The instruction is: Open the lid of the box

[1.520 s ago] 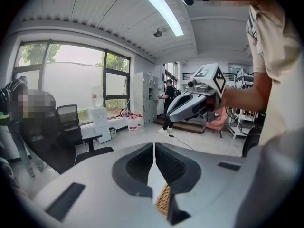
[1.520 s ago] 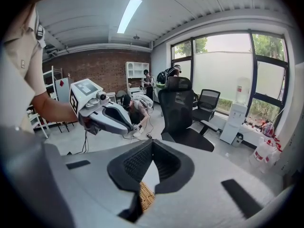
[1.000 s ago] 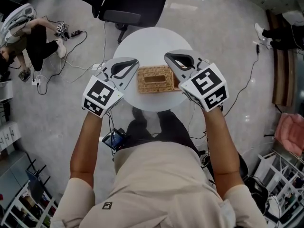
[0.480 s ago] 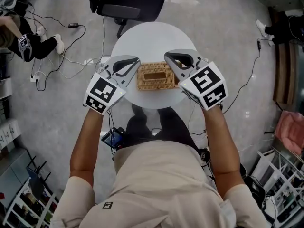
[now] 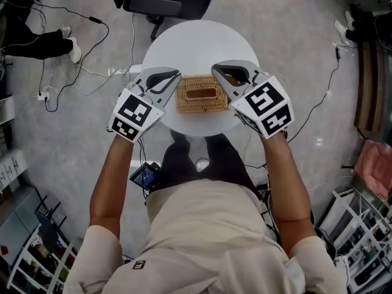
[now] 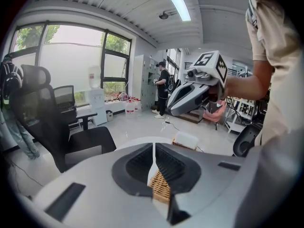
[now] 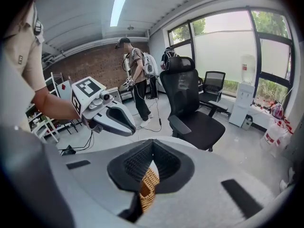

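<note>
I have my left gripper [image 5: 166, 80] and right gripper [image 5: 230, 77] flanking the wicker box [image 5: 199, 105], both pinched shut and empty. A sideways nudge could slide it off the round table [image 5: 196, 41].

Polished grey floor [image 5: 288, 35], round white table [image 5: 196, 45], black office chair [image 7: 184, 91], large windows [image 7: 223, 42], brick wall [image 7: 97, 61], ceiling strip light [image 7: 117, 6] lit.

No word or number can be read anywhere here. The left tool [image 5: 175, 75] and the right tool [image 5: 215, 70] each carry a cube faced with black-and-white square code patterns, not letters. A small dark emblem [image 5: 138, 264] sits on the left of the person's beige shirt [image 5: 208, 237], too small to read.
</note>
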`<state>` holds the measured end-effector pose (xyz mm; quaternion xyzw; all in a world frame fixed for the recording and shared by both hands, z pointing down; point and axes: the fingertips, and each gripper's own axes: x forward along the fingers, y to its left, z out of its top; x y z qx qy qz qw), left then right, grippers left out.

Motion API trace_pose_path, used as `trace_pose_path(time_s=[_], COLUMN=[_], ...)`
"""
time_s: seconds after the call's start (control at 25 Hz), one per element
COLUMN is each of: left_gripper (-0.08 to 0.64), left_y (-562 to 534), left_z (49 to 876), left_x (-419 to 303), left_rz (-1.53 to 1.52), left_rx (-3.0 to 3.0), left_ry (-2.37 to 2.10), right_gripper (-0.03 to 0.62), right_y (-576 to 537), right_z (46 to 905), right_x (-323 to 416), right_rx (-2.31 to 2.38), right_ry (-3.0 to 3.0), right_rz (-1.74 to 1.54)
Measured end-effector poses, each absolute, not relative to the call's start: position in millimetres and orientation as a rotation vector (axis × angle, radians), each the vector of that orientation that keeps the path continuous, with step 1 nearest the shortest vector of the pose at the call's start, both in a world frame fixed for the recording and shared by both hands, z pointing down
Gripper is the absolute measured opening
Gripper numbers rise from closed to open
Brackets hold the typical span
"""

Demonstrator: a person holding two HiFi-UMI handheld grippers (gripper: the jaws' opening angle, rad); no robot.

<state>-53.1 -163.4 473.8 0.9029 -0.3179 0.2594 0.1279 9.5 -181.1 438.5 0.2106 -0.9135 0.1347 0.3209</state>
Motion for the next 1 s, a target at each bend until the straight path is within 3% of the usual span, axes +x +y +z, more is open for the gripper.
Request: trace_pose_path(time_s=[1.0], left_gripper=[0.015], left_y=[-162.1], left_z=[531.6], left_x=[-46.0], left_rz=[0.833], left_rx=[2.61], left_ry=[-0.846], right_gripper=[0.014], right_y=[-176.6], right_z=[498.3], right_x=[8.3], right_rx=[0.473], right_ry=[-2.377], right_rz=[0.347])
